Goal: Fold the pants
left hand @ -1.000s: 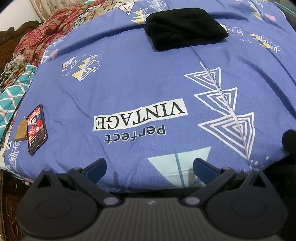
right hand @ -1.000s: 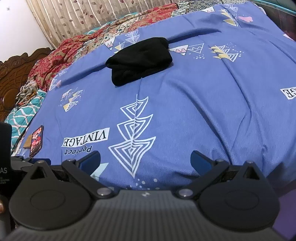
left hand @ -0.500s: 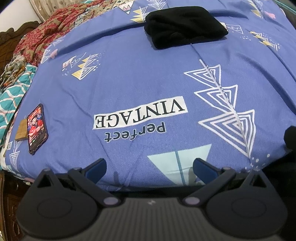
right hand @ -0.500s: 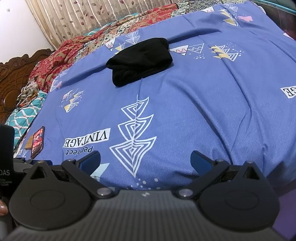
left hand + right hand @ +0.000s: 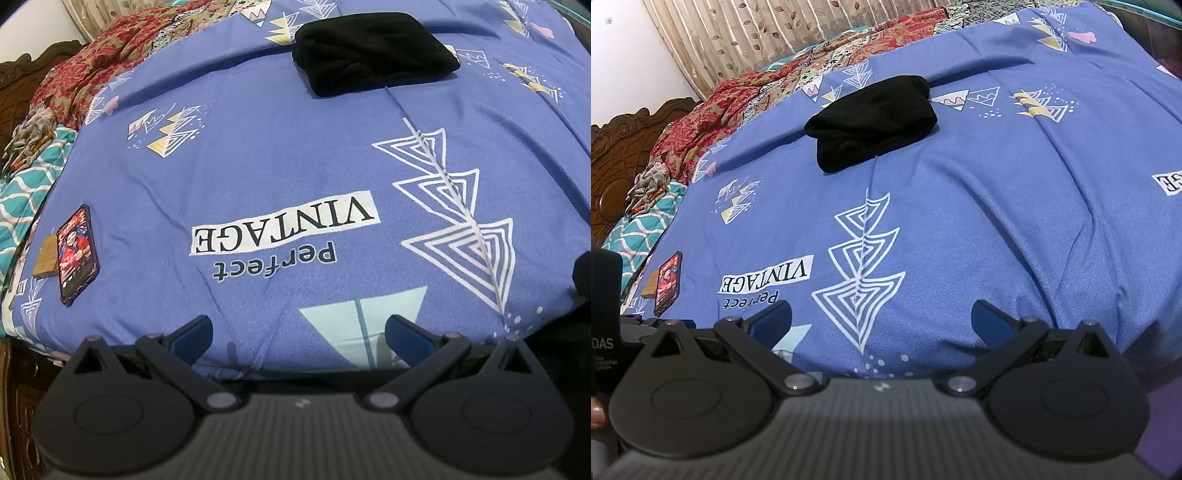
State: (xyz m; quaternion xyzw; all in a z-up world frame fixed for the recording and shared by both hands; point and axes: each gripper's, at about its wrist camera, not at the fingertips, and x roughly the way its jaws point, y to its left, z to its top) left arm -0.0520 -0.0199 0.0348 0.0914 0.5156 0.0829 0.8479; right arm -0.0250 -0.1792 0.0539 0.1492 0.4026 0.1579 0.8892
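Blue-padded, my left gripper [image 5: 299, 332] and right gripper [image 5: 881, 317] hang spread and empty at the bed's near edge; beyond the blue bedspread [image 5: 258, 166], the black pants [image 5: 373, 51] lie bundled far off, so I'd reach both in level.

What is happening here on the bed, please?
A person holds a pair of tongs in each hand above the near edge of a blue bedsheet. Both the left tongs and the right tongs are open and hold nothing. The black pants lie folded farther up the bed, untouched. A phone lies at the left.
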